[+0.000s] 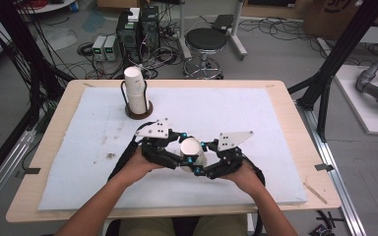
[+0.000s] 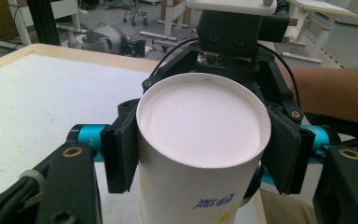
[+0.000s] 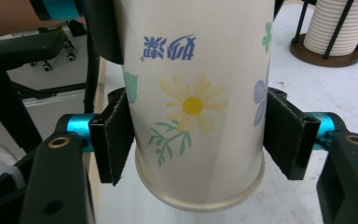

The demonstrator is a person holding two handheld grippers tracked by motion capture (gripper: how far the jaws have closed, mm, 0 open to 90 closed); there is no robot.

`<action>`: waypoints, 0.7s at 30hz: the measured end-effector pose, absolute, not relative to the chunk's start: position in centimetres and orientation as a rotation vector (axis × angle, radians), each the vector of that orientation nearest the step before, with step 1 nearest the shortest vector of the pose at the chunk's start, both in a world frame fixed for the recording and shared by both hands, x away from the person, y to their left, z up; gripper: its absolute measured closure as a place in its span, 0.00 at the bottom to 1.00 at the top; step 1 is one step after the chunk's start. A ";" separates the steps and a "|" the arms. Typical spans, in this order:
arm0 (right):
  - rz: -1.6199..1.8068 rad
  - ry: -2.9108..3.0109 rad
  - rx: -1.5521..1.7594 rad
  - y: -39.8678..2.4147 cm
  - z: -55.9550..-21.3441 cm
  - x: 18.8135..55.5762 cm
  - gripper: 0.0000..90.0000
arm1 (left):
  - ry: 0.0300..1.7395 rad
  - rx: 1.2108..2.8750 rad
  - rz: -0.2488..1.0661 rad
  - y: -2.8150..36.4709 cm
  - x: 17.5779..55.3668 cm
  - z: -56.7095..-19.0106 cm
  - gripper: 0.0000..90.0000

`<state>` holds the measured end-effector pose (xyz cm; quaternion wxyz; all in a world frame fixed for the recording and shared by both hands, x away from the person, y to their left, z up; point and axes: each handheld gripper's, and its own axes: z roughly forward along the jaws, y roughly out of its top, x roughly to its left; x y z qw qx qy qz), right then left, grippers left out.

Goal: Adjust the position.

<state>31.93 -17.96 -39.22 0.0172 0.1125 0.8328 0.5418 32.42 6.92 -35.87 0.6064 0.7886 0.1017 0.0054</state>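
So both tools have the same paper cup (image 1: 192, 153) pinched between them, held up a bit over the white mat (image 1: 69, 162) that covers the surface (image 1: 49, 123), near the person's edge and roughly in the middle. The left tool (image 1: 179, 158) comes in from the left and the right tool (image 1: 200, 168) from the right, and they meet at the cup. In the left gripper view the cup's closed white bottom (image 2: 200, 119) faces the camera, with the black pads (image 2: 121, 149) pressed against the wall on either side, so that tool is clamped onto the cup near its base end. In the right gripper view you see the side of the cup (image 3: 196, 93) with a yellow daisy, green leaves and some blue lettering printed on it, rolled rim pointing toward the camera and down. The right tool's pads (image 3: 286, 133) sit on both sides of the cup close to the rim; they look to be touching the wall, and the jaws are closed in snug around it. Farther back on the mat, toward the left, there's a stack of white cups (image 1: 135, 91) standing in a dark round holder (image 1: 139, 112) with thin upright rods, well apart from the held cup.
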 end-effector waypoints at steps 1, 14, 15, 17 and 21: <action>1.682 2.593 0.350 -18.0 -39.2 31.9 0.35 | 0.239 1.826 0.019 6.9 32.3 -35.9 0.39; 1.556 2.655 0.305 -18.4 -38.7 32.1 0.37 | 0.289 1.890 0.005 7.6 32.6 -35.8 0.16; 1.536 2.660 0.304 -18.4 -38.6 32.1 0.37 | 0.285 1.900 0.012 7.7 32.6 -35.6 0.16; 1.499 2.676 0.293 -18.4 -38.4 32.2 0.37 | 0.283 1.913 0.010 7.9 32.6 -35.4 0.16; 1.434 2.709 0.254 -18.2 -38.0 32.3 0.37 | 0.275 1.939 0.020 8.3 32.6 -35.1 0.16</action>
